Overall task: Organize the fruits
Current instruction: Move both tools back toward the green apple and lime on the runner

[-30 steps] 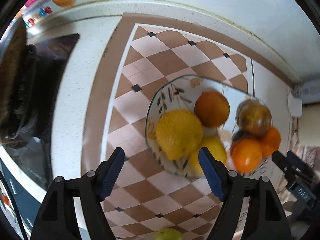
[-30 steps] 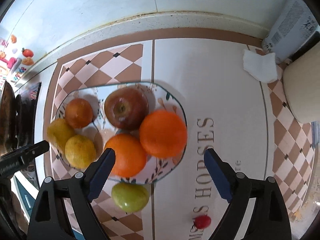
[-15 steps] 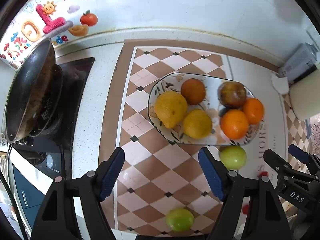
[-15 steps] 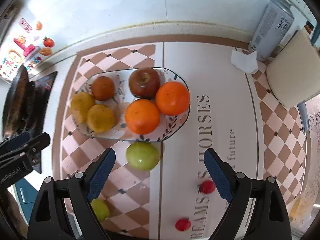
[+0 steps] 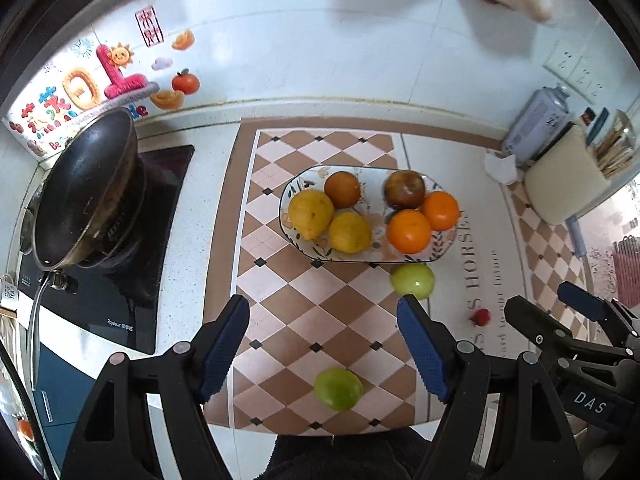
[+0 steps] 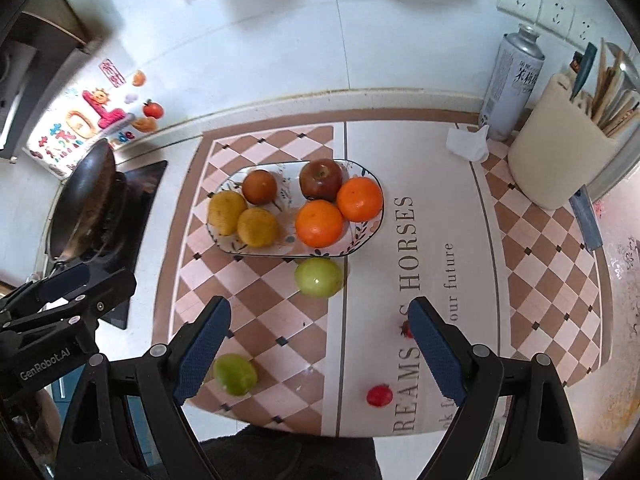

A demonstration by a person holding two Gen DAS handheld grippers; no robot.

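Observation:
An oval patterned plate [image 5: 298, 174] [image 6: 370, 228] on the checkered mat holds two lemons, two oranges, a brown fruit and a dark red apple. A green apple [image 5: 412, 279] [image 6: 319, 277] lies just in front of the plate. A smaller green fruit [image 5: 338, 389] [image 6: 235, 374] lies near the mat's front edge. Two small red fruits [image 6: 379, 395] lie on the mat's white part; one [image 5: 481, 317] shows in the left wrist view. My left gripper [image 5: 322, 352] and right gripper [image 6: 316, 354] are open, empty, high above the front of the counter.
A black wok [image 5: 86, 190] sits on the cooktop [image 5: 168, 208] at the left. A spray can [image 6: 512, 80], a crumpled tissue [image 6: 468, 144] and a cream utensil holder [image 6: 556, 160] stand at the back right. The tiled wall is behind.
Both grippers have pulled back and up from the plate, still open. More of the counter shows: the green fruits, the red fruits and the wok.

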